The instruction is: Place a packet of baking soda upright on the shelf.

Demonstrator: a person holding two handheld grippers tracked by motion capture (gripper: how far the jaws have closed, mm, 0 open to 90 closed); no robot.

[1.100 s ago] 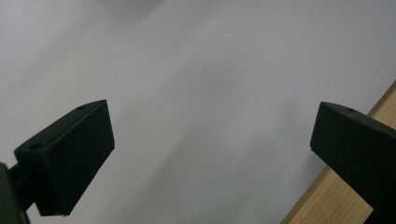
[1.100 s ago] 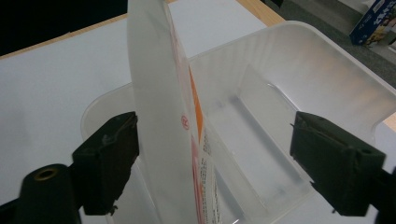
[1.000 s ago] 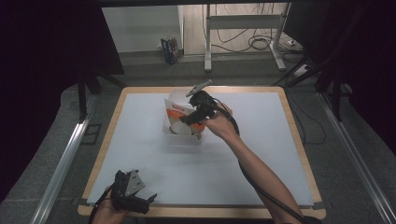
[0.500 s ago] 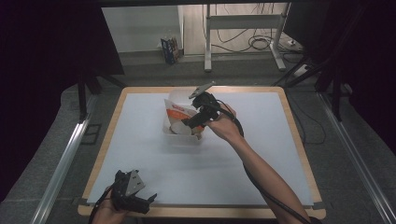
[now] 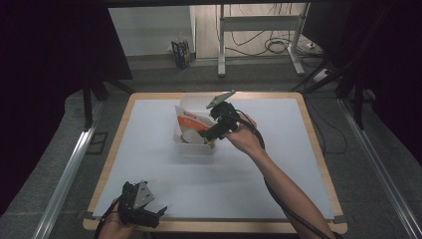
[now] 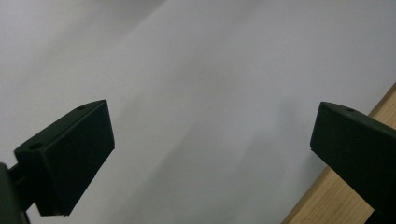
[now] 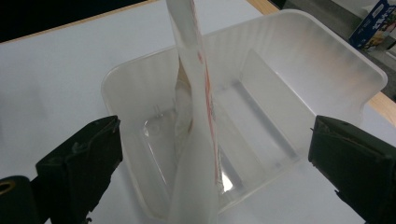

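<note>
Release is looking like the step in hand: the right tongs [image 7: 212,163] have just been opening, jaws spreading wide of the snack pouch [image 7: 196,116] standing upright in the translucent plastic bin [image 7: 327,56]. Next, probably lifting clear without snagging. The left tongs [image 6: 212,154] are idling spread over bare surface [image 5: 149,149] by its wooden edge.

Flat white plastic pouch with red-orange print [image 7: 196,116] stands on edge, roughly upright, inside translucent white rectangular plastic bin [image 7: 327,70]. Pouch sits between right gripper [image 7: 212,158] jaws, touching neither; jaws wide apart, just been opening. Bin lies directly ahead of that gripper, its near rim at the jaws.
</note>
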